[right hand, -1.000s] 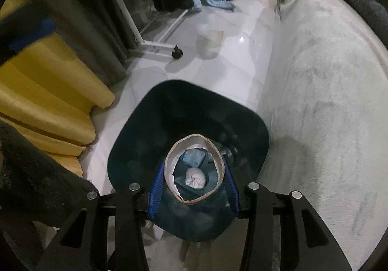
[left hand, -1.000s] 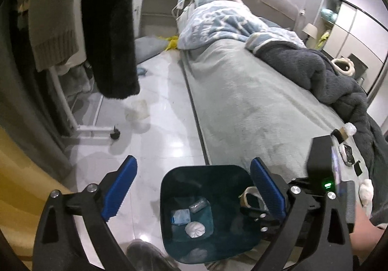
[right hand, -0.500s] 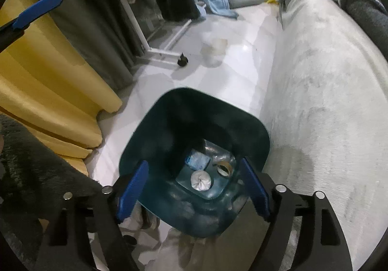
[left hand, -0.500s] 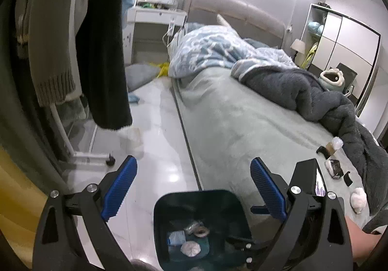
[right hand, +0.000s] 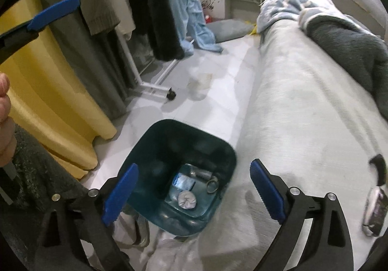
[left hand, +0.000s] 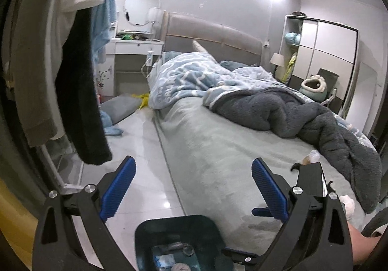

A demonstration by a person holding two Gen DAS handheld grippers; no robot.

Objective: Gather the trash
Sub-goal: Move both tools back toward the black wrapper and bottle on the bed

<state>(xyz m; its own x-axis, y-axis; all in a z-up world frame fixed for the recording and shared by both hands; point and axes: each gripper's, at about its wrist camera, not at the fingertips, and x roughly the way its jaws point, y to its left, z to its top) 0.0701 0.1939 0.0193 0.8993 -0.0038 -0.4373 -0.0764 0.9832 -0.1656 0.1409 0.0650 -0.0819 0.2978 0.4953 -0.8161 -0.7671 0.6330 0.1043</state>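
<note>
Several scraps already lie in the dark teal bin [right hand: 155,149] at the lower middle of the right wrist view: a crumpled white tissue ball [right hand: 186,200], a small cardboard tape ring [right hand: 212,186], a bluish wrapper [right hand: 181,182] and what looks like a clear bottle. The right gripper [right hand: 192,192] hangs above the bin with its fingers [right hand: 265,194] spreading wider, nothing between them. The left gripper [left hand: 192,189] has its fingers spread and empty too. More trash sits on the bed [left hand: 218,149]: a white wad [left hand: 346,203] at the lower right of the left view and a shiny wrapper [right hand: 374,208] at the far right edge of the right view, near a small dark piece I cannot identify. Such bits are probably light and soft; the wad should squash, so a pinch across its middle suits it, while the slick wrapper may slip and wants gripping at a crumpled fold. A translucent cup [right hand: 200,82] stands on the floor [right hand: 218,101].
</note>
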